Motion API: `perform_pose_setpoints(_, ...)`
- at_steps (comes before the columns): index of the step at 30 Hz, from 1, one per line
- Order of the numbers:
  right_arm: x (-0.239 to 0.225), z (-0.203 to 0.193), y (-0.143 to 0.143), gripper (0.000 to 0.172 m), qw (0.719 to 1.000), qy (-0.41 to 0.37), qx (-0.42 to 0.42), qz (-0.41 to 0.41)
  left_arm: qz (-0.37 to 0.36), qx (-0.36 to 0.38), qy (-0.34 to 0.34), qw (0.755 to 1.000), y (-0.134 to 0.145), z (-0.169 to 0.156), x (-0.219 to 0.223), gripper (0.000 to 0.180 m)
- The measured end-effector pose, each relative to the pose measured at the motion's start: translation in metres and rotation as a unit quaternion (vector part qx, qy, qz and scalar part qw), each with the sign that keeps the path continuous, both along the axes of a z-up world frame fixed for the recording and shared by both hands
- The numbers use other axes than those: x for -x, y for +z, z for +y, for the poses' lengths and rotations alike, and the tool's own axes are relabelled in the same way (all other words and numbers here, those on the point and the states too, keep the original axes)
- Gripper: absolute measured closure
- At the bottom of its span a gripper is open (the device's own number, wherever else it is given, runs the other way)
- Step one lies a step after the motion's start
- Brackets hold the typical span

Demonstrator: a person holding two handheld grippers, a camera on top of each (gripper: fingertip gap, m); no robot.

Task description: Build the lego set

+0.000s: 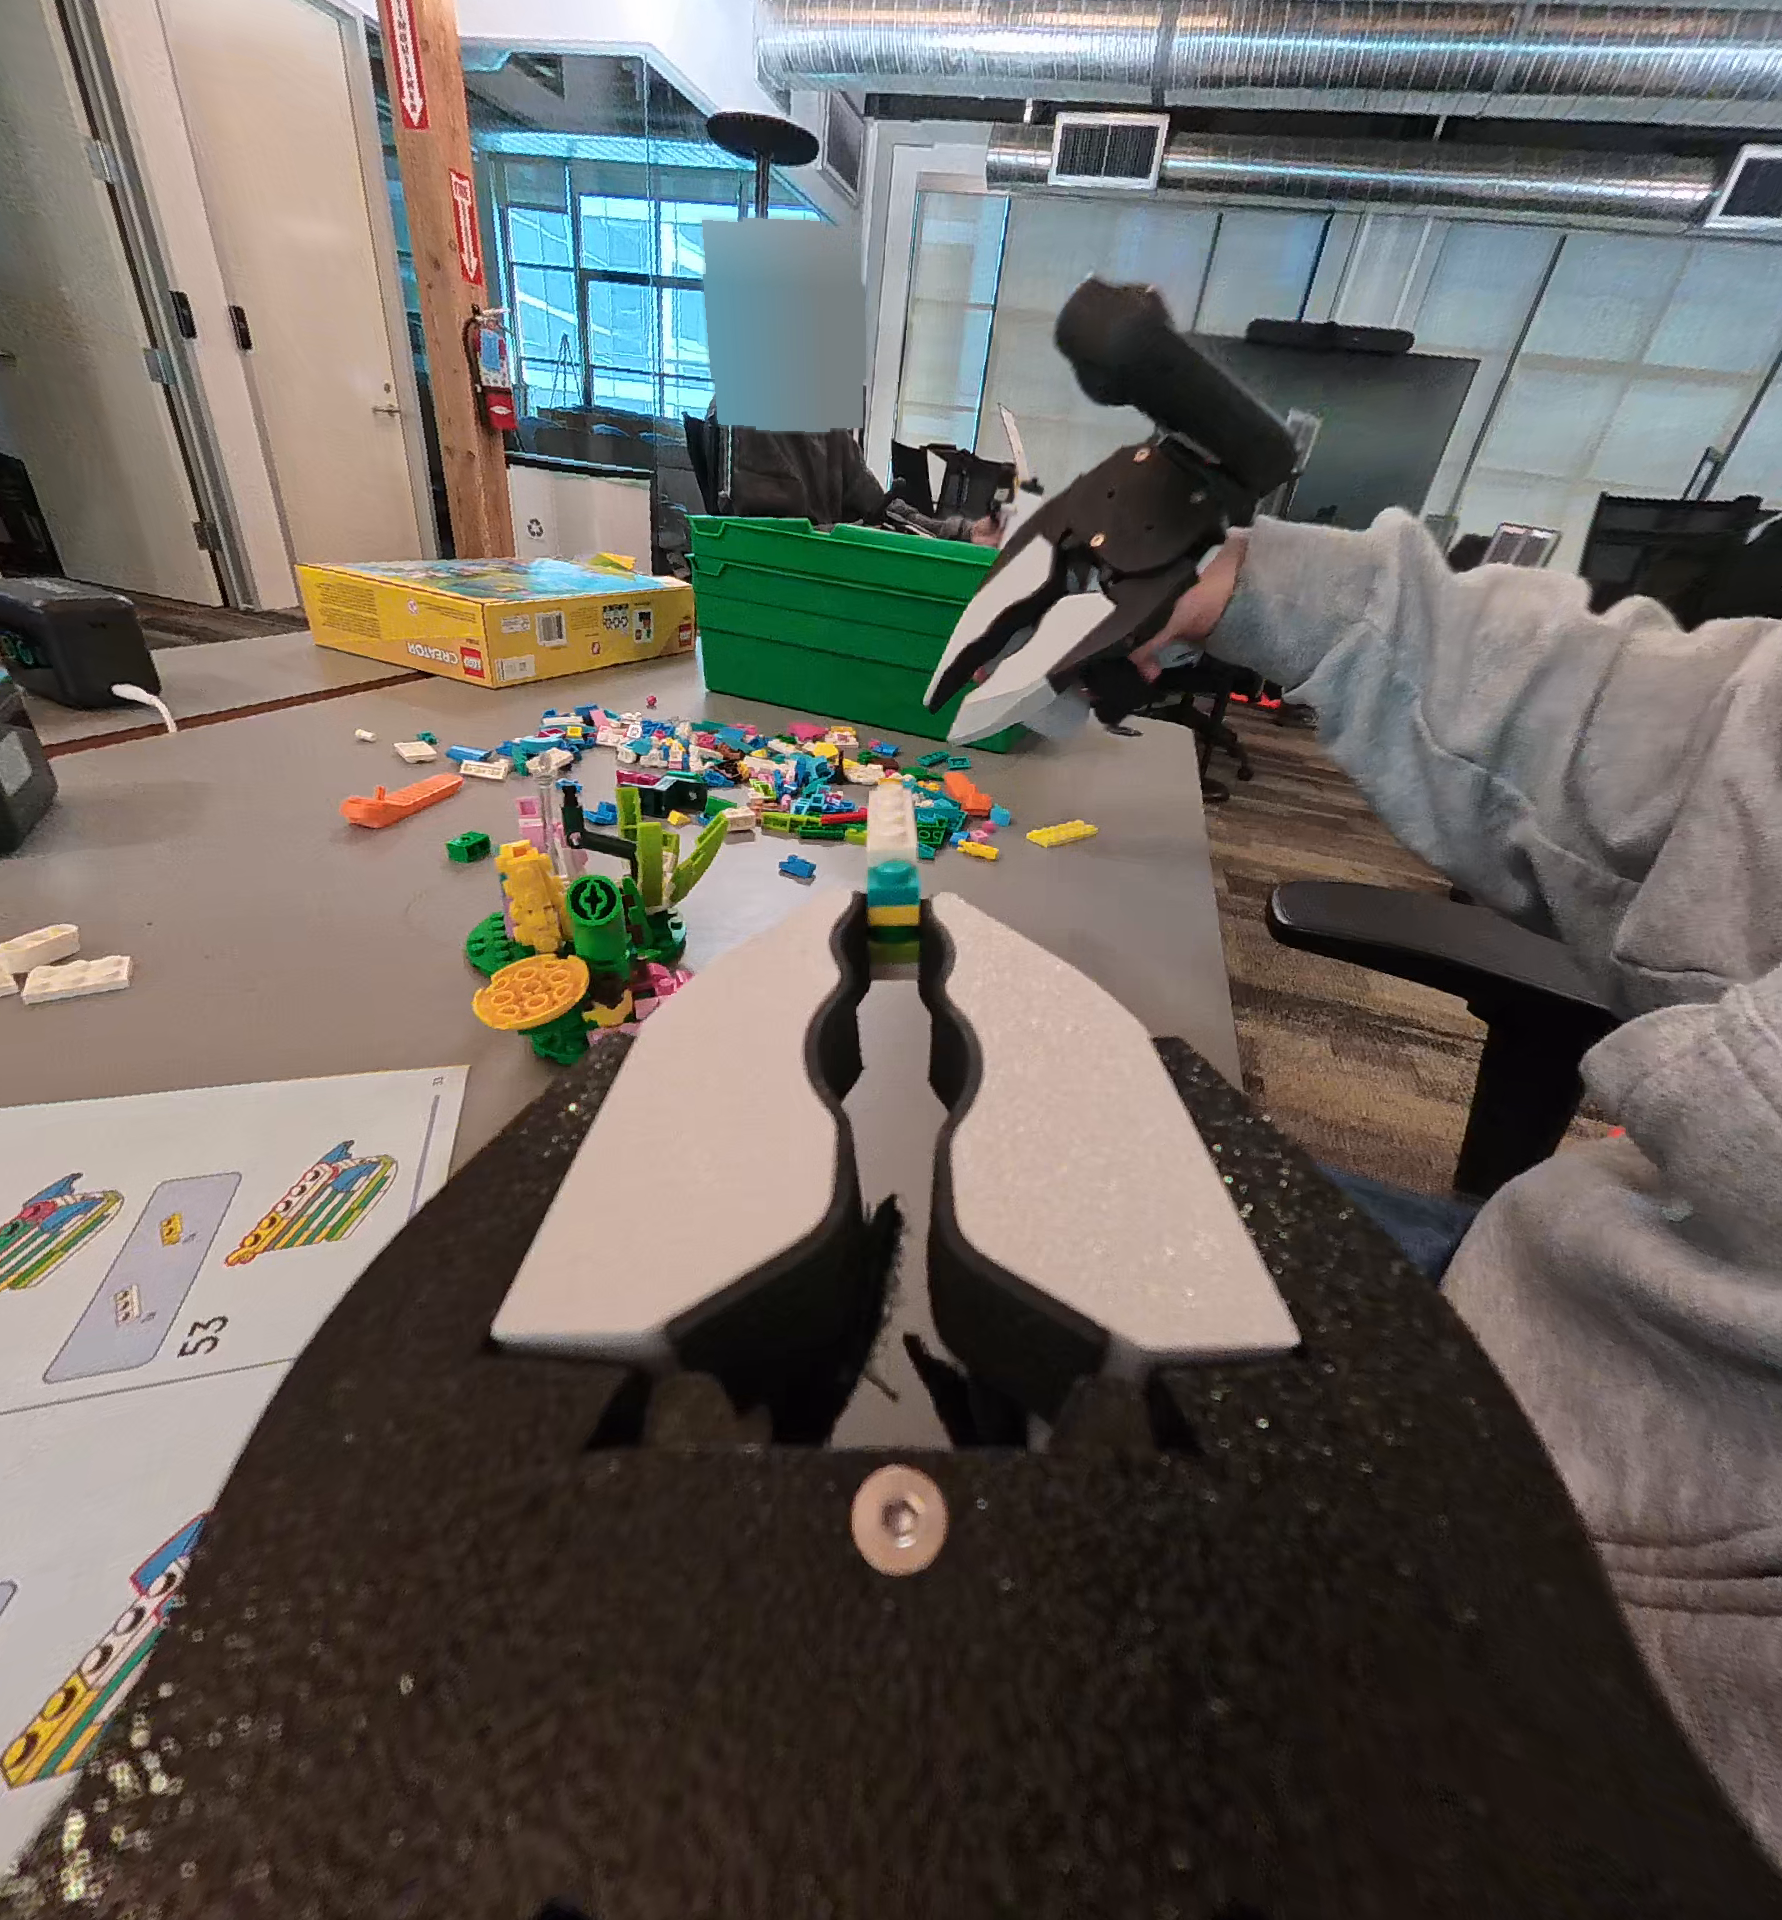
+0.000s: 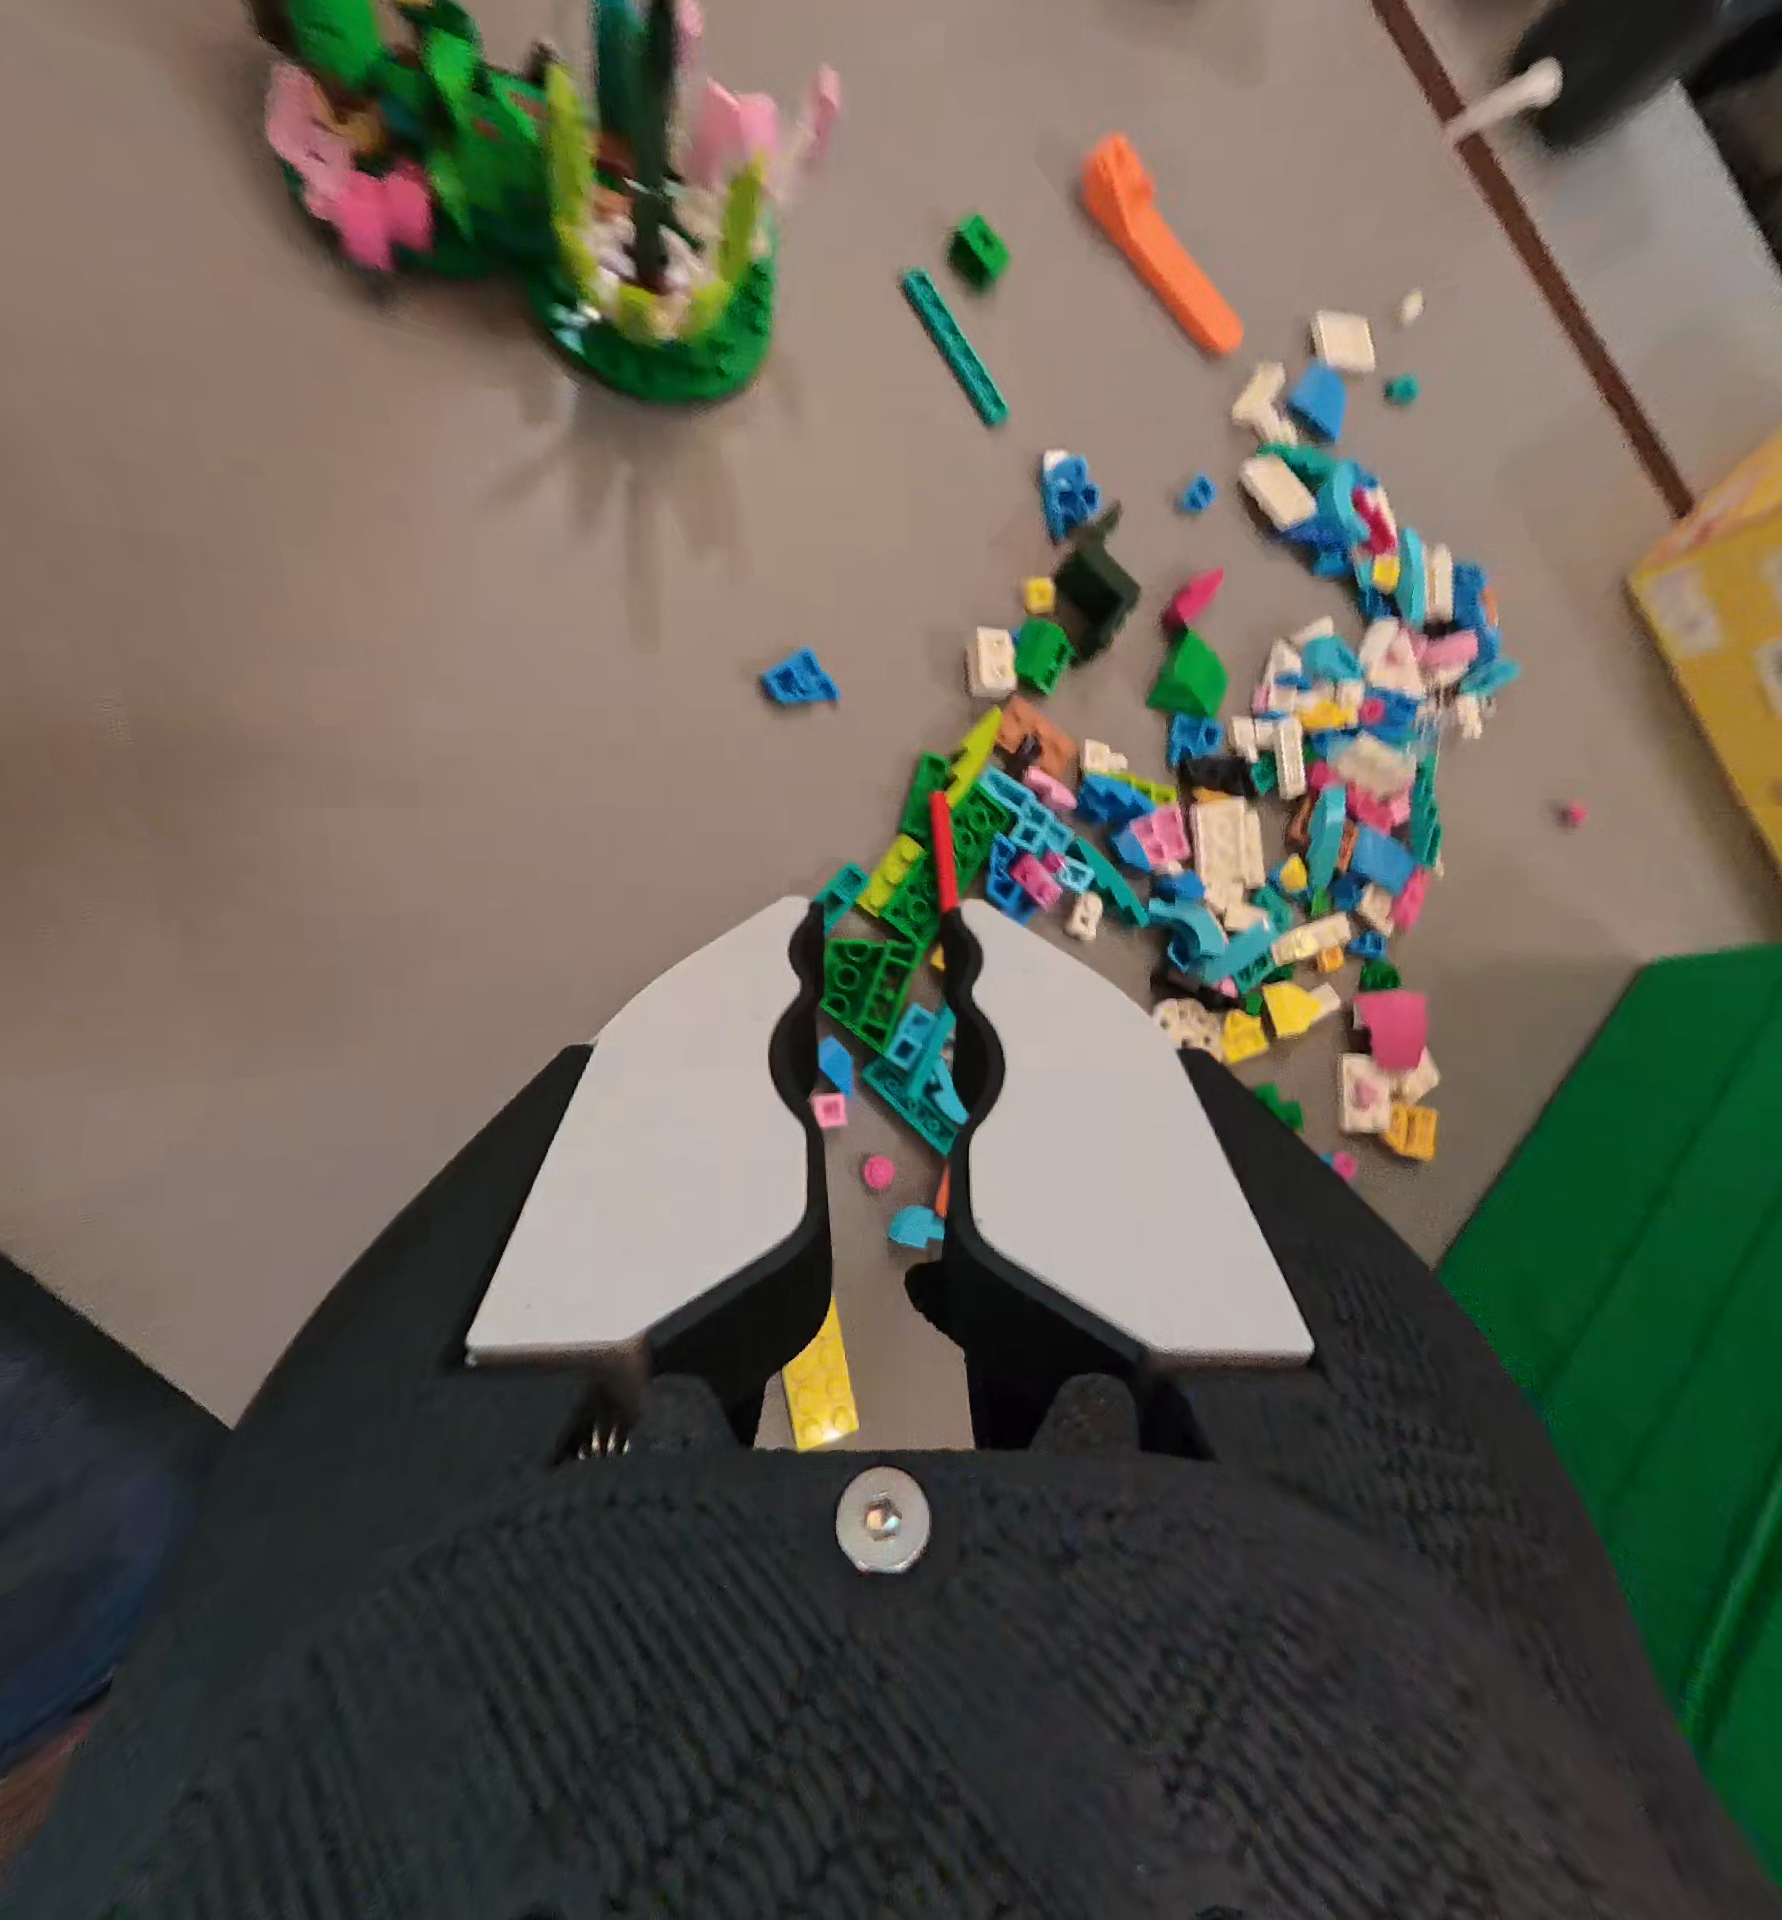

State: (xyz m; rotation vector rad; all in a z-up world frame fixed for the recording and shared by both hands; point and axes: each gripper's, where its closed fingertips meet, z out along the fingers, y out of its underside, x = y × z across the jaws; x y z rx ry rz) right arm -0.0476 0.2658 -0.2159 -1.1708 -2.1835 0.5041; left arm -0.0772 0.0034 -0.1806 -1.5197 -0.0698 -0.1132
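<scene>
My left gripper (image 1: 892,930) is shut on a small stack of bricks (image 1: 892,883), green, yellow and teal with a long white piece on top, held above the grey table (image 1: 191,883). My right gripper (image 2: 882,935) is open and empty, hovering over the near edge of a loose pile of coloured bricks (image 2: 1282,779); green plates (image 2: 866,987) lie on the table below its fingers. In the left wrist view the right gripper (image 1: 960,707) hangs in the air in front of the green bin, fingers apart. The pile (image 1: 762,769) lies beyond my left fingertips.
A built flower model (image 1: 575,935) (image 2: 575,208) stands left of the pile. An orange brick separator (image 1: 399,802), a yellow box (image 1: 492,618), a green bin (image 1: 825,613), white plates (image 1: 30,966) and an instruction booklet (image 1: 139,1247) are on the table. A chair armrest (image 1: 1417,945) is at right. Some 25 centimeters of space lies between my two pairs of fingers.
</scene>
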Motion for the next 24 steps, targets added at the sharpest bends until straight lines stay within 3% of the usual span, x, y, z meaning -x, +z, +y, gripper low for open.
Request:
perform_pose_setpoints(1, 0.002, 0.009, -0.003, 0.151, 1.000, -0.020, 0.010, -0.004, -0.001, -0.001, 0.000, 1.000, 0.000, 0.000, 0.000, 0.172)
perform_pose_setpoints(9, 0.000, 0.066, -0.027, 0.151, 0.983, -0.164, 0.049, -0.069, 0.000, -0.001, -0.004, 1.000, 0.000, 0.000, -0.001, 0.172)
perform_pose_setpoints(12, -0.012, 0.063, -0.032, 0.152, 0.978, -0.156, 0.091, -0.101, -0.005, -0.003, -0.005, 1.000, 0.001, -0.001, 0.000, 0.172)
perform_pose_setpoints(18, -0.035, 0.074, -0.044, 0.154, 0.978, -0.153, 0.058, -0.129, -0.005, -0.004, -0.006, 1.000, 0.001, -0.001, 0.000, 0.172)
perform_pose_setpoints(24, -0.034, 0.121, -0.042, 0.154, 0.964, -0.255, 0.006, -0.078, -0.007, -0.004, -0.010, 1.000, 0.001, 0.000, -0.002, 0.172)
